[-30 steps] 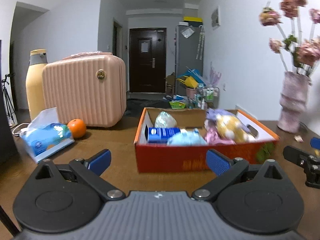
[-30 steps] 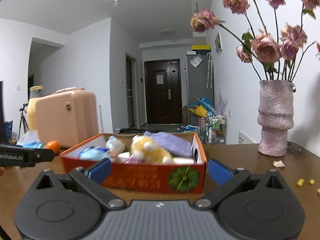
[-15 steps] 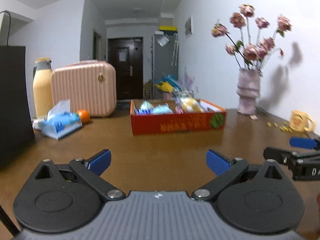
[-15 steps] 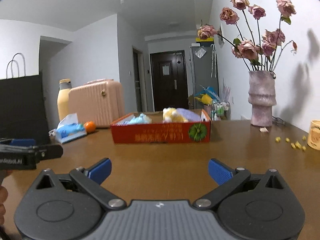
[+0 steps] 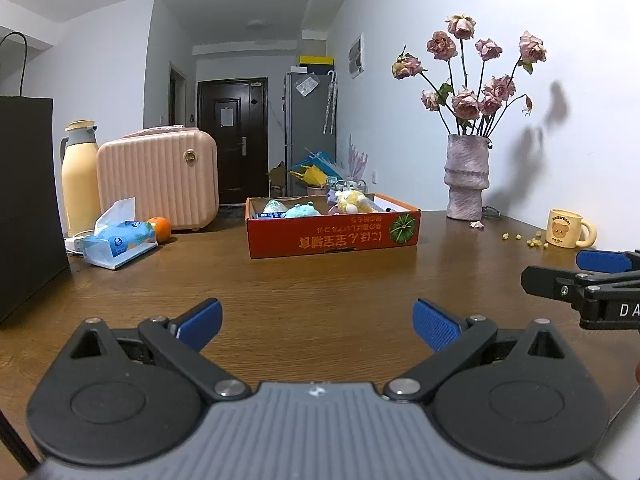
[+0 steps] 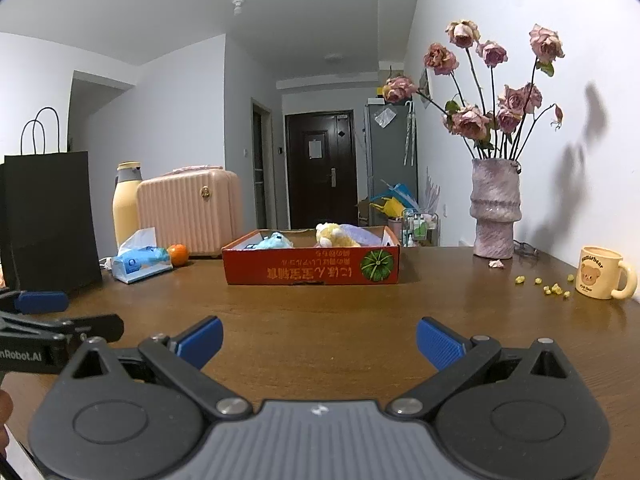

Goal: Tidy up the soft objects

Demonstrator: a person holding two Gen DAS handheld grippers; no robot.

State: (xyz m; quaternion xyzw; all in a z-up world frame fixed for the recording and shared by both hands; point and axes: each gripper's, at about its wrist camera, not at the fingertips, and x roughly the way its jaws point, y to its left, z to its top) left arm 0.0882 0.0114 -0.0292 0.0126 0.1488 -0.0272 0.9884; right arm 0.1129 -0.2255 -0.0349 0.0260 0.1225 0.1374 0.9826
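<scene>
A shallow red cardboard box (image 5: 332,236) (image 6: 312,270) stands mid-table, well ahead of both grippers. Inside it lie a yellow plush toy (image 5: 352,202) (image 6: 334,235), a light blue plush (image 5: 302,211) (image 6: 274,241), a purple cloth (image 6: 360,234) and a blue packet (image 5: 267,215). My left gripper (image 5: 318,326) is open over bare wood with nothing between its blue pads. My right gripper (image 6: 320,340) is likewise open and empty. Each gripper shows at the edge of the other's view, the right gripper (image 5: 584,276) to the right of the left gripper (image 6: 48,320).
On the left stand a black paper bag (image 6: 52,220), a tissue pack (image 5: 120,238), an orange (image 5: 160,228), a yellow flask (image 5: 80,176) and a pink case (image 5: 160,180). A vase of roses (image 5: 466,176) and a bear mug (image 5: 568,228) with yellow crumbs (image 6: 554,289) sit at the right.
Both grippers have pulled back from the red box, which now looks smaller and farther off. Both stay open and empty. The bag and mug have come into view.
</scene>
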